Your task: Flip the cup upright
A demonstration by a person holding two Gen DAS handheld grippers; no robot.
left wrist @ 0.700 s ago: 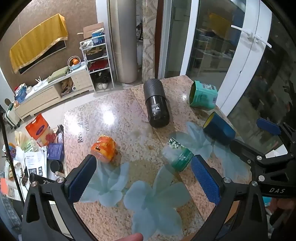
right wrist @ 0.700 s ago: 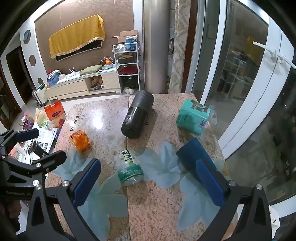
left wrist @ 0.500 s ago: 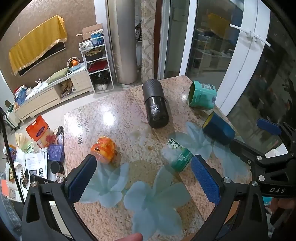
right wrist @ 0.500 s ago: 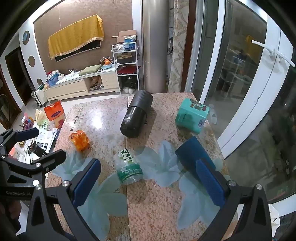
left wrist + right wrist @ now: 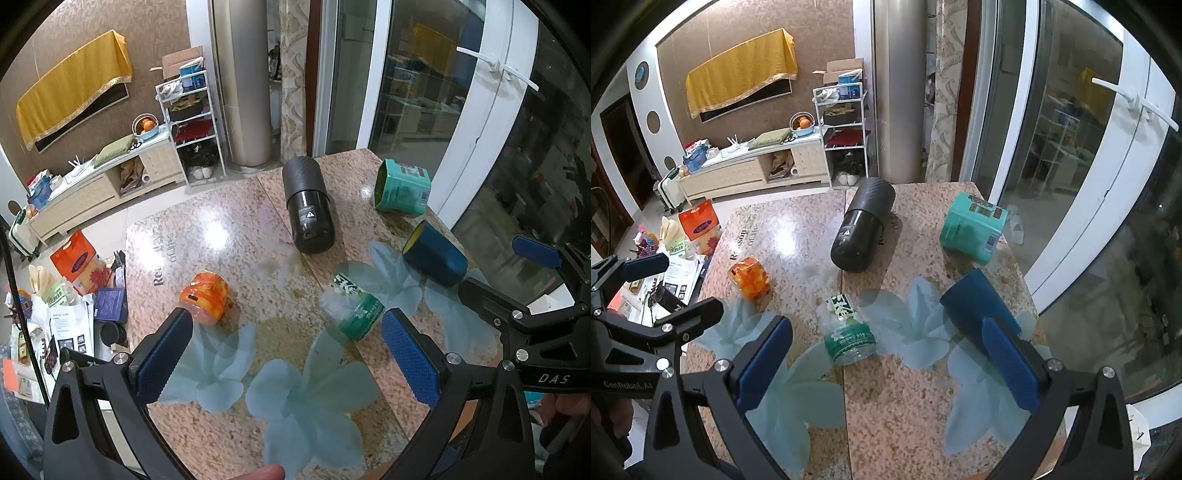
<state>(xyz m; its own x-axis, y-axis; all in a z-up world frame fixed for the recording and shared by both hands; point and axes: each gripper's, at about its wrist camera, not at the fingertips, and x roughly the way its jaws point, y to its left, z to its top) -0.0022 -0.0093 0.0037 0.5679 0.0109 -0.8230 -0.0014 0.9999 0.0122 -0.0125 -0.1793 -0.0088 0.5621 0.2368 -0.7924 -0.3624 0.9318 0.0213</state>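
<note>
A dark blue cup (image 5: 434,254) with a yellow inside lies on its side near the table's right edge; it also shows in the right wrist view (image 5: 975,299). My left gripper (image 5: 284,354) is open and empty above the near middle of the table. My right gripper (image 5: 886,365) is open and empty, its right finger (image 5: 1008,362) just in front of the cup, apart from it. The right gripper also shows in the left wrist view (image 5: 517,280), right of the cup.
On the granite table (image 5: 236,236) lie a black cylinder (image 5: 308,210), a teal carton (image 5: 402,192), a green-labelled plastic bottle (image 5: 354,306) and an orange packet (image 5: 205,295). The table's right edge runs beside a glass door (image 5: 1089,184). Clutter sits on the floor at left.
Both grippers have eased slightly forward toward the objects; nothing on the table has moved and both stay open.
</note>
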